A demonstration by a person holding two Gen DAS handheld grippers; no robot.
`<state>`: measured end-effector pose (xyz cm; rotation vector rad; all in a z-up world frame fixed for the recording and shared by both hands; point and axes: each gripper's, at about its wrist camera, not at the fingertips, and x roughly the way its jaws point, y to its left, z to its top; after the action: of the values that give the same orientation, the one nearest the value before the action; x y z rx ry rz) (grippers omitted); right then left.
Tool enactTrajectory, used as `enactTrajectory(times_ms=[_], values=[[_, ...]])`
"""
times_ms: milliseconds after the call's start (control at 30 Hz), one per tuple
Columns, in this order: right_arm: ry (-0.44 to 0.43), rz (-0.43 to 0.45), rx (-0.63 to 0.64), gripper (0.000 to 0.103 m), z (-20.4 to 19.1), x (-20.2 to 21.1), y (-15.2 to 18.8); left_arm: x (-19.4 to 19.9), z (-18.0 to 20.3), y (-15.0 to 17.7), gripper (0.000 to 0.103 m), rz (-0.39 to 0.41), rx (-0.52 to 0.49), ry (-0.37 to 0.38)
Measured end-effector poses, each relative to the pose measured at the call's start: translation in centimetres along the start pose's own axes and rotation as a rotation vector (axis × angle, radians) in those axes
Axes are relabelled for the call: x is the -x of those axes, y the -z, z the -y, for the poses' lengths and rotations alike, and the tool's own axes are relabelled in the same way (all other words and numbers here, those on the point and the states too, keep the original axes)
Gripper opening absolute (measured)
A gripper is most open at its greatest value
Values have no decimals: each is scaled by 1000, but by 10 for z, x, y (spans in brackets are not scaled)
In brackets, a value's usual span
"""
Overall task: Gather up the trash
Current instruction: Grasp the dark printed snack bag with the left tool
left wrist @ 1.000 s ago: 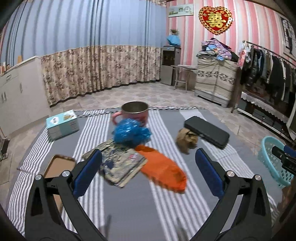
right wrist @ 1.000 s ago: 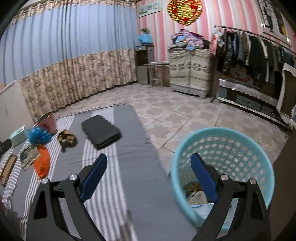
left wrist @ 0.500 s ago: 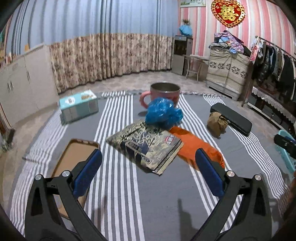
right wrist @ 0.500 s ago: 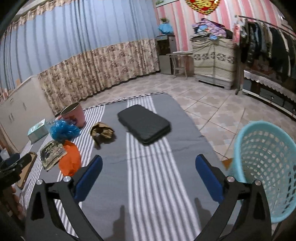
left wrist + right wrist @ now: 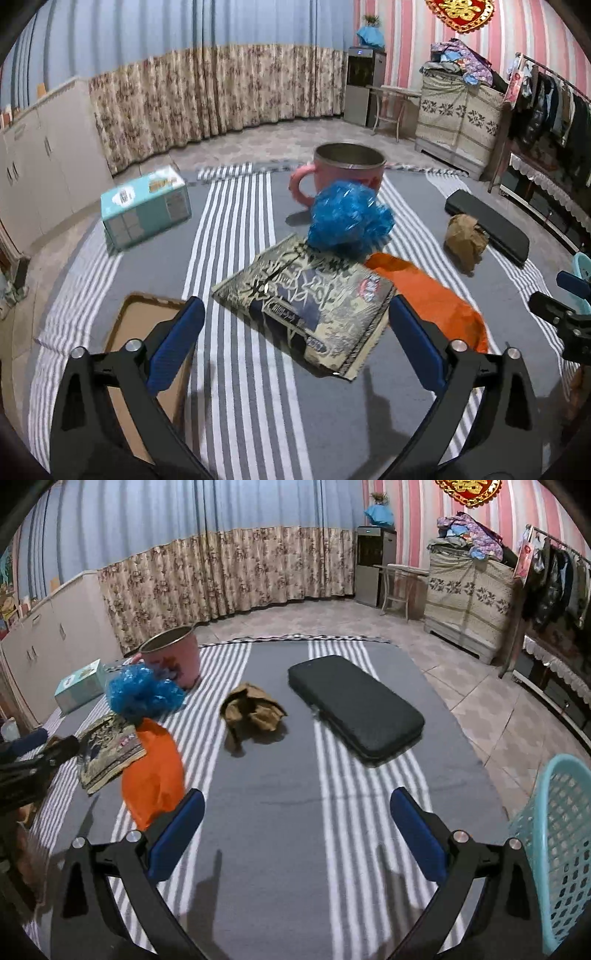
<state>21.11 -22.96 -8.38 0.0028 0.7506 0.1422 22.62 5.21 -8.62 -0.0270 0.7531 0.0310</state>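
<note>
Spread over a grey rug with white stripes (image 5: 236, 229), left to right: flat brown cardboard tray (image 5: 144, 332) at the near left; teal rectangular carton (image 5: 146, 210) farther back; dark printed foil packet (image 5: 310, 306) lying flat, partly over a limp orange plastic bag (image 5: 428, 295); crumpled blue plastic ball (image 5: 349, 219) against a pink metal mug (image 5: 347, 173); crushed brown paper wad (image 5: 253, 710); black padded flat case (image 5: 354, 705). Light blue mesh plastic basket (image 5: 557, 842) off the rug's right edge, likely set there to receive trash. Left gripper (image 5: 295, 341) wide but closing, nothing gripped, foil packet between its blue pads, probably the target. Right gripper (image 5: 297, 836) spread fully, empty, over bare rug.
</note>
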Motion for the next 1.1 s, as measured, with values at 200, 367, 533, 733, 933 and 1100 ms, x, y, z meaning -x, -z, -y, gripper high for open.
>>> enactTrajectory(times_ms=[200, 367, 533, 733, 933, 1100], values=[[24, -17, 23, 98, -7, -6, 4, -34, -8, 3, 60, -148, 50, 45], [30, -20, 10, 98, -5, -6, 4, -35, -7, 4, 25, -143, 44, 56], [2, -8, 16, 98, -14, -1, 4, -26, -11, 3, 6, -127, 46, 69], [-48, -21, 68, 98, -46, -2, 1, 5, -17, -6, 3, -44, 1, 32], [-85, -64, 95, 98, -70, -17, -2, 31, -35, -11, 3, 8, -17, -23], [-100, -177, 124, 72, -78, -43, 3, 34, -48, -8, 3, 2, -13, -41]])
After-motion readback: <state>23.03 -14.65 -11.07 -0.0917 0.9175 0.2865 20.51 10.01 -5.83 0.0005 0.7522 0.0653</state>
